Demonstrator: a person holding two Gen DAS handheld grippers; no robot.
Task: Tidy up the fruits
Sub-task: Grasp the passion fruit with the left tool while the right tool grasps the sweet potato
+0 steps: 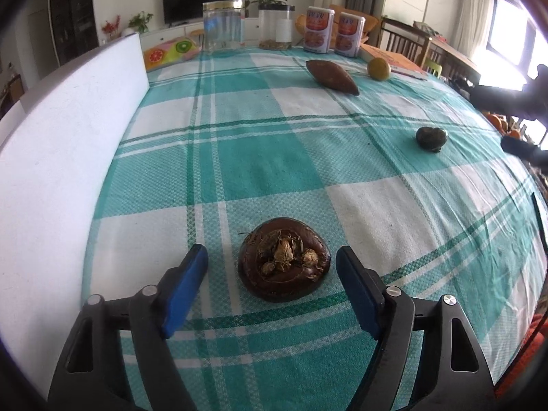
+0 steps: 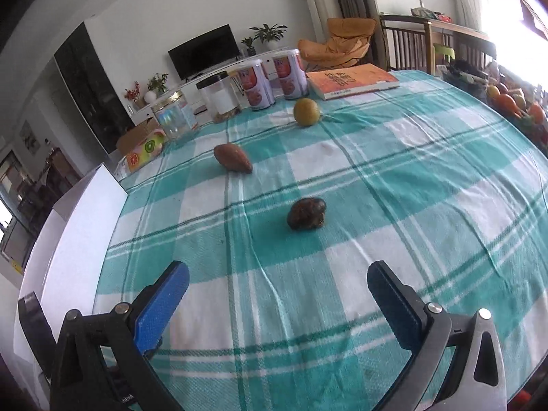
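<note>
Left tongs point(image 1: 272, 257) are sitting wide open, holding nothing, straddling the brown water chestnut point(image 1: 284, 262) on the checked bench point(image 1: 239, 157), pads clear of it on both sides. Right tongs point(image 2: 278, 274) are hanging wide open and empty over bare cloth, with a second dark chestnut point(image 2: 306, 213) ahead. The sweet potato point(image 2: 233, 162) and the yellow-green citrus point(image 2: 306, 112) are lying farther back, near the tins point(image 2: 274, 80).

Water chestnut point(image 1: 284, 262) on tablecloth point(image 1: 260, 157), between spread fingers of left gripper point(image 1: 272, 267). Second chestnut point(image 1: 431, 138) farther right. Sweet potato point(image 1: 331, 77) and citrus point(image 1: 378, 68) beyond. Jars point(image 1: 224, 25) and tins point(image 1: 318, 29) along far edge.
</note>
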